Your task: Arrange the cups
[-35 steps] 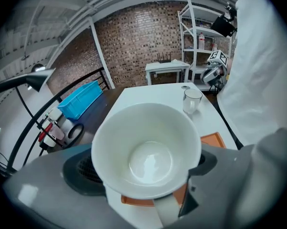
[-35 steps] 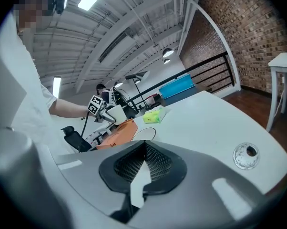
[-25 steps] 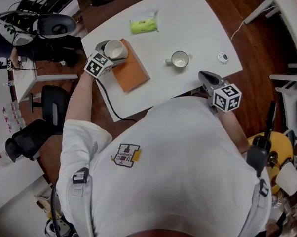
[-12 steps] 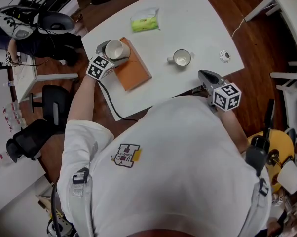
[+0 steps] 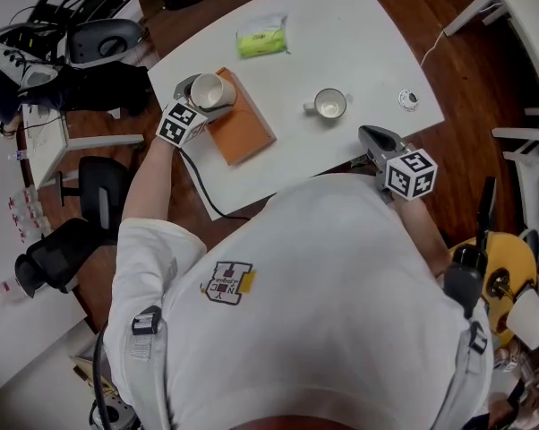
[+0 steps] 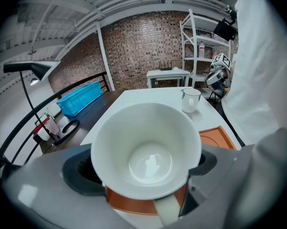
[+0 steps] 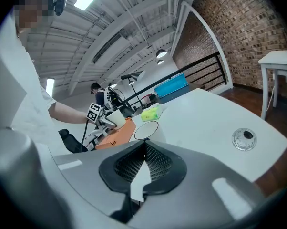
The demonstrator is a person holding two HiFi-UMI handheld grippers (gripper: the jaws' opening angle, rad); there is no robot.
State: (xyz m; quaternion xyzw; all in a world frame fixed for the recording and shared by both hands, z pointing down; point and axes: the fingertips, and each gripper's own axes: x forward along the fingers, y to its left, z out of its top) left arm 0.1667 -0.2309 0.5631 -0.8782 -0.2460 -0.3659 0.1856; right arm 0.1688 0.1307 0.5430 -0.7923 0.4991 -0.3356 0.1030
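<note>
My left gripper (image 5: 196, 99) is shut on a white cup (image 5: 210, 90), gripping it by its sides. The cup hangs mouth-up over the far left end of an orange tray (image 5: 244, 125). In the left gripper view the empty cup (image 6: 146, 149) fills the space between the jaws, with the orange tray (image 6: 219, 137) under it. A second white cup (image 5: 329, 104) stands alone mid-table, its handle pointing left. My right gripper (image 5: 378, 140) hovers at the table's near edge, a little nearer than that cup, shut and empty. In the right gripper view the right gripper (image 7: 144, 149) has its jaws together.
A green packet (image 5: 261, 40) lies at the far side of the white table (image 5: 359, 34). A small round clear lid (image 5: 407, 100) sits near the right edge. A black cable (image 5: 198, 191) hangs off the near left side. A black chair (image 5: 104, 182) stands left, white furniture (image 5: 529, 25) right.
</note>
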